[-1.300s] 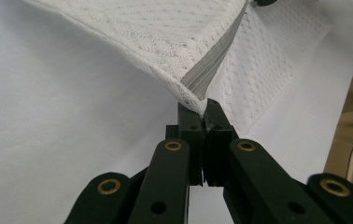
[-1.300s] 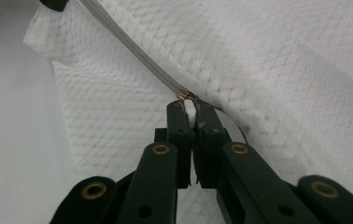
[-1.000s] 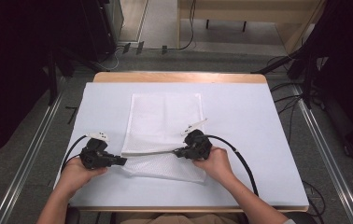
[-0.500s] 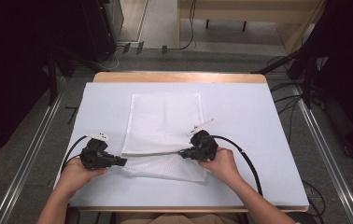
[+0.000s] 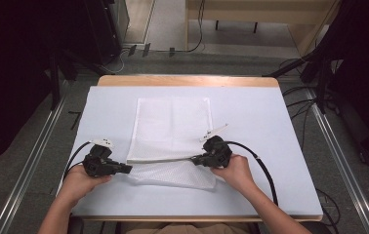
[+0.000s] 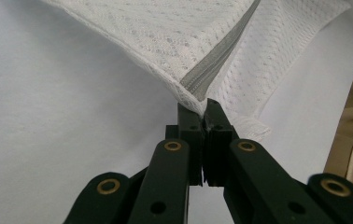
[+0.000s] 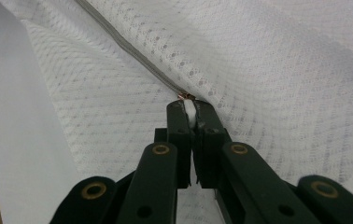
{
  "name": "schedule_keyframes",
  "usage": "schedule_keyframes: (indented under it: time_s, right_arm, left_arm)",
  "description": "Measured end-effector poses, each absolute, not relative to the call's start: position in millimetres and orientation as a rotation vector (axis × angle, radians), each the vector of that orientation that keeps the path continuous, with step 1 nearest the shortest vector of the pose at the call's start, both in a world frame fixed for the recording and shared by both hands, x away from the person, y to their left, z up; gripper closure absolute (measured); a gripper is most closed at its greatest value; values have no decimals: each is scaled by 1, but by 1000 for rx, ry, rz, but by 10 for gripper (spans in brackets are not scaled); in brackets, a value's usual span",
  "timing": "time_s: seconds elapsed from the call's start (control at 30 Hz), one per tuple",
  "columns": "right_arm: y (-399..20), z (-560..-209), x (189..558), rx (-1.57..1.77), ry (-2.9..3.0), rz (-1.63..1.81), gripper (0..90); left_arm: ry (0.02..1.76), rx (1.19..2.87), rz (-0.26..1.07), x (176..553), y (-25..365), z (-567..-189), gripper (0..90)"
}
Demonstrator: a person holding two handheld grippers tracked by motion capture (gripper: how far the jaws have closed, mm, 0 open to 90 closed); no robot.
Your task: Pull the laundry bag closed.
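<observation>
On the desk (image 5: pixel 270 126) lies a white mesh bag (image 5: pixel 172 129); the left gripper (image 5: pixel 126 168) pinches its zipper's end, the right gripper (image 5: pixel 195 159) pinches the zipper pull (image 7: pixel 187 100).

- High view: even overhead light, table (image 5: pixel 270 126) bright and pale; both upper corners fall into near black.
- Shadows on the table are soft and short, lying close beneath each hand (image 5: pixel 82 181).
- No glare on the mesh bag (image 5: pixel 170 127); its weave reads faint, slightly washed out.
- High view is somewhat soft overall, with fine detail lost.
- Left gripper view: zipper (image 6: pixel 219 53) sharp; the nearest jaw arms blur at the bottom edge.
- Right gripper view: mesh crisp at centre, softening toward the upper right; a gentle shadow gradient crosses the cloth.
</observation>
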State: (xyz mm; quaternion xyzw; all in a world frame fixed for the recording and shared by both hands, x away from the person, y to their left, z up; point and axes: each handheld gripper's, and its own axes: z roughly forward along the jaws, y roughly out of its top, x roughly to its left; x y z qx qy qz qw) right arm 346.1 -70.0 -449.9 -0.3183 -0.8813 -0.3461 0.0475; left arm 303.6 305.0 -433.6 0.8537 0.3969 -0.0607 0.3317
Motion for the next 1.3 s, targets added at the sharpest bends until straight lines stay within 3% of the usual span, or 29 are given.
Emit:
schedule_keyframes:
  time_s: [1.3]
  right_arm:
    - [-121,-446,341,-1071,-2662,-1035,887]
  left_arm:
    - [1045,2261,-151,303,305,-435,890]
